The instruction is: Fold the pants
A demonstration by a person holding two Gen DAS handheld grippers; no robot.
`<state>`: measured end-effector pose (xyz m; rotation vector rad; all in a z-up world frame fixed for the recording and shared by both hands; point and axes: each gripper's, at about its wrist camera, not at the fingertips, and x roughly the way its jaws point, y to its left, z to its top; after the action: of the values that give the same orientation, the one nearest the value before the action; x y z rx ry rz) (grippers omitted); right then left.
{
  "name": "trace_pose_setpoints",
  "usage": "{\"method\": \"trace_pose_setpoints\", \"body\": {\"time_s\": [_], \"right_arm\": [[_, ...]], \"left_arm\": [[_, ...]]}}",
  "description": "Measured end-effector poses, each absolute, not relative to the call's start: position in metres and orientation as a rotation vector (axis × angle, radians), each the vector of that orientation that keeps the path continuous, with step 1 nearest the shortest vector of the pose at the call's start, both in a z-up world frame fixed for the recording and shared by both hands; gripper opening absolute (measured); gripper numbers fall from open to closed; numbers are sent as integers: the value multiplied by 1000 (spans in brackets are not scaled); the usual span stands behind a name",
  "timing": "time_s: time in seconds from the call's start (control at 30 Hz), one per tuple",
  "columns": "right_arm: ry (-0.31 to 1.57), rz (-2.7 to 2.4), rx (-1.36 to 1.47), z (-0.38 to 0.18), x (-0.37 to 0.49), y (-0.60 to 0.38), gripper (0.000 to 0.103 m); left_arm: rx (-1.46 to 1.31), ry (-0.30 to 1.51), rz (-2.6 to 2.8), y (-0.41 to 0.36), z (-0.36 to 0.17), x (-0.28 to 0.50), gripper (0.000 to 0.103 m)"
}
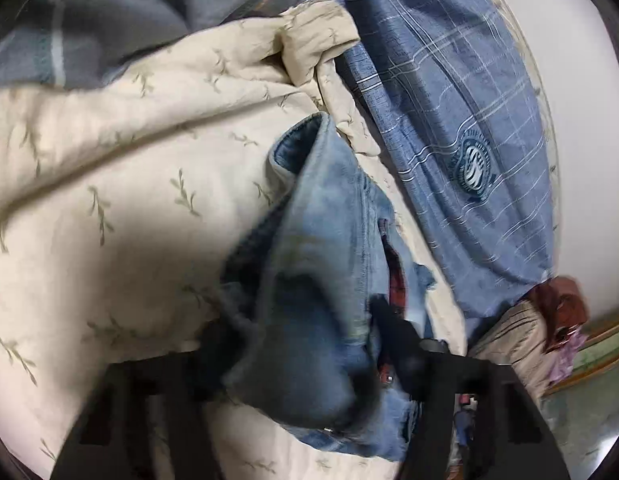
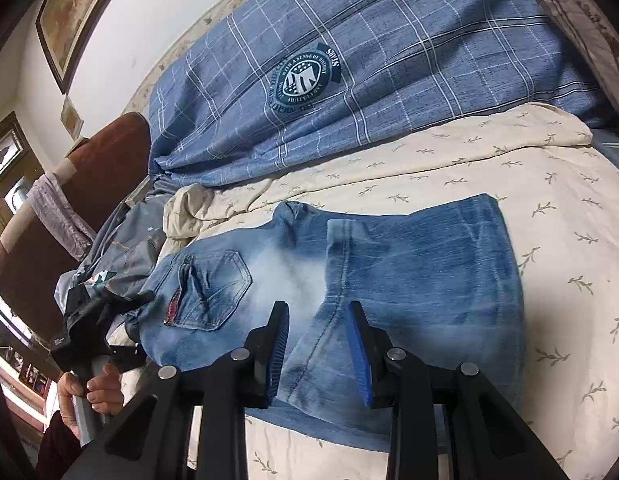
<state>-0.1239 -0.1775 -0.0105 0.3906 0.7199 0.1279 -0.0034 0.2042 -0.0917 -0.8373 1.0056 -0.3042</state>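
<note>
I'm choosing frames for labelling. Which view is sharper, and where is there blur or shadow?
Right wrist view: sharp, evenly lit; the jeans and crest on the blue plaid cover read clearly, edges bowed by fisheye. Left wrist view: motion-blurred, the left gripper smeared dark around the jeans, shadow on the cream sheet.

Cream leaf-print bedsheet [image 2: 469, 168] spread over bed. Blue plaid duvet [image 2: 389, 80] with round crest emblem [image 2: 303, 80] laid behind it. Brown headboard [image 2: 105, 168] seen at left, framed picture [image 2: 75, 12] hung on wall.
</note>
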Motion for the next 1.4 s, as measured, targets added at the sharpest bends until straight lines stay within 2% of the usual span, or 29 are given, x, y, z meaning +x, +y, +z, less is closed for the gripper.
{"method": "trace_pose_setpoints", "body": {"time_s": [0.07, 0.13, 0.17, 0.2, 0.3, 0.37, 0.4, 0.5, 0.6, 0.9, 1.13, 1.33, 1.4], "right_arm": [[714, 129, 396, -10, -125, -179, 32], [708, 132, 390, -8, -127, -179, 32], [708, 130, 385, -8, -127, -178, 32], [709, 128, 378, -8, -128, -178, 32], [708, 122, 374, -7, -129, -180, 32], [704, 119, 378, -6, -130, -183, 32], [700, 112, 379, -5, -131, -186, 32], [689, 96, 394, -4, -133, -196, 32], [669, 67, 411, -3, -138, -208, 32], [587, -86, 593, -2, -153, -274, 31], [528, -124, 704, 5, -164, -301, 31], [498, -124, 744, 8, -170, -313, 31], [492, -121, 758, 8, -171, -317, 31]], "left_arm": [[-814, 986, -308, 202, -90, -3, 51], [-781, 974, -298, 199, -88, -2, 51], [-780, 983, -288, 198, -89, 0, 55], [-806, 1005, -271, 199, -95, 2, 67], [-881, 992, -275, 200, -100, 4, 77], [-806, 985, -269, 193, -95, 3, 75], [-759, 969, -254, 188, -92, 2, 61], [-691, 924, -258, 178, -82, 1, 40], [-628, 869, -264, 169, -71, -2, 32], [-292, 678, -317, 108, -9, -33, 30], [-91, 600, -414, 35, 29, -66, 29], [84, 605, -518, -48, 20, -89, 29], [169, 612, -537, -78, 7, -99, 33]]}}
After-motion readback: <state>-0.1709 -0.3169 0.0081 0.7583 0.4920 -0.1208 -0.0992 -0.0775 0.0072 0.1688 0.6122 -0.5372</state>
